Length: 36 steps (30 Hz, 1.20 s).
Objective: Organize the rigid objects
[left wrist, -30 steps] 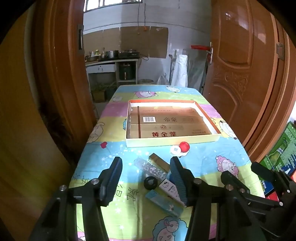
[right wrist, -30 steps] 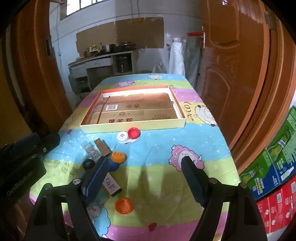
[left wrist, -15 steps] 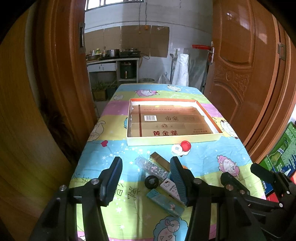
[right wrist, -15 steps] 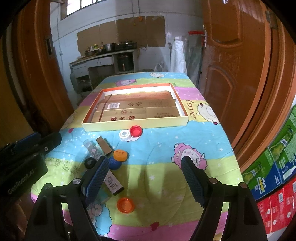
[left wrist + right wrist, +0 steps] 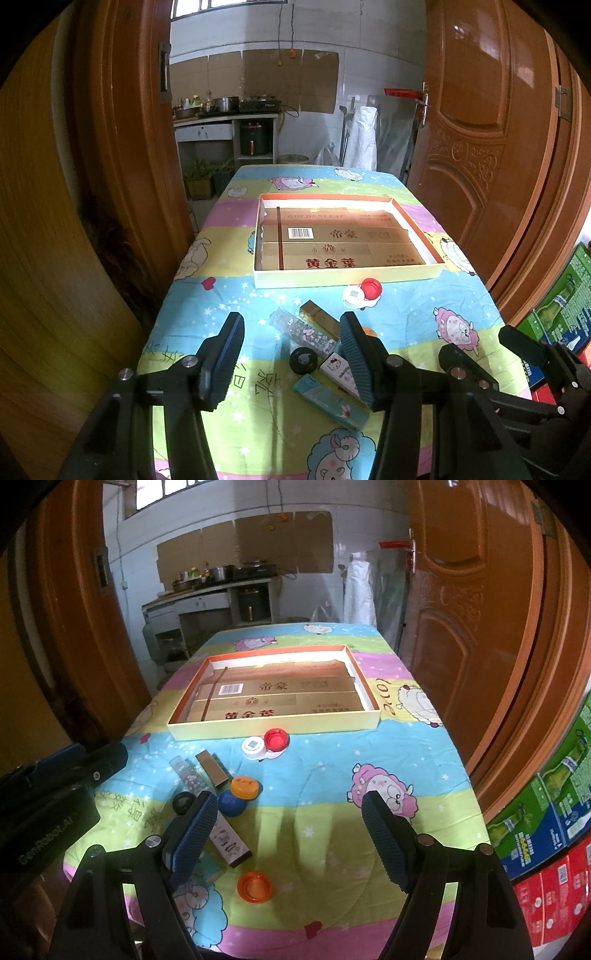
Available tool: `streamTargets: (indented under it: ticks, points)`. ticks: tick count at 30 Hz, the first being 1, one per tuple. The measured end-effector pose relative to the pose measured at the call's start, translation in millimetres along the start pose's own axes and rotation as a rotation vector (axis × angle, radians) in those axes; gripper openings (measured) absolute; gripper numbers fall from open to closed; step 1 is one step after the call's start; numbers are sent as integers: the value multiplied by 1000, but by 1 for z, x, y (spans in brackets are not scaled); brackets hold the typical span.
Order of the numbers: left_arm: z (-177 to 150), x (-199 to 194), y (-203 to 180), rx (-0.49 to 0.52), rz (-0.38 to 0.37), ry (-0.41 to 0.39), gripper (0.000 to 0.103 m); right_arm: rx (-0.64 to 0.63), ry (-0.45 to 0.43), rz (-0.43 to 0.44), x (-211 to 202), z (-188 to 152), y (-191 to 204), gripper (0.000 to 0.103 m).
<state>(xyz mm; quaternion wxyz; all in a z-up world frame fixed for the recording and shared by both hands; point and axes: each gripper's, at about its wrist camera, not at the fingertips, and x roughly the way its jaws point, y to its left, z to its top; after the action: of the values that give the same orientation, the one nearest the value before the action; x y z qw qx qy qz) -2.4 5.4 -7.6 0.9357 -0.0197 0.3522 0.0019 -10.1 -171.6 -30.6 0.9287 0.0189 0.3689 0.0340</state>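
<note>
Left wrist view: the left gripper (image 5: 291,332) hangs above the near end of the tabletop (image 5: 192,314), its ribbed rubber jaws spread wide with nothing between them. Under it lies a cluster of small rigid things on a glossy cartoon-print cloth: a clear patterned slim box (image 5: 303,334), a gold metallic box (image 5: 319,319) touching its side, a round black cap (image 5: 303,360), a white printed carton (image 5: 338,371) and a flat teal carton (image 5: 330,400) nearest the camera. At 12 o'clock from the cluster a shallow rectangular cardboard tray (image 5: 347,277) sits, cream outside, orange inside, its floor lined with flattened brown cardboard. A ridged red cap (image 5: 371,288) and a white round lid (image 5: 352,295) lie touching, just before the tray's near wall.

Right wrist view: the right gripper (image 5: 290,810) also hovers with jaws wide, holding nothing. At its 9 o'clock sit an orange cap (image 5: 244,787) and a blue cap (image 5: 232,804), touching; an upturned orange lid (image 5: 255,886) lies alone at 6 o'clock. Carved brown wooden doors (image 5: 480,609) flank the tabletop.
</note>
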Motion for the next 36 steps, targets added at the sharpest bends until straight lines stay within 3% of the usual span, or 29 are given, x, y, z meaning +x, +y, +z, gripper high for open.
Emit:
streamTargets:
  ticks: [36]
  points:
    - [-1,1,2,-1,-1,4,54,-10,-3,21,-2,-3,4,82]
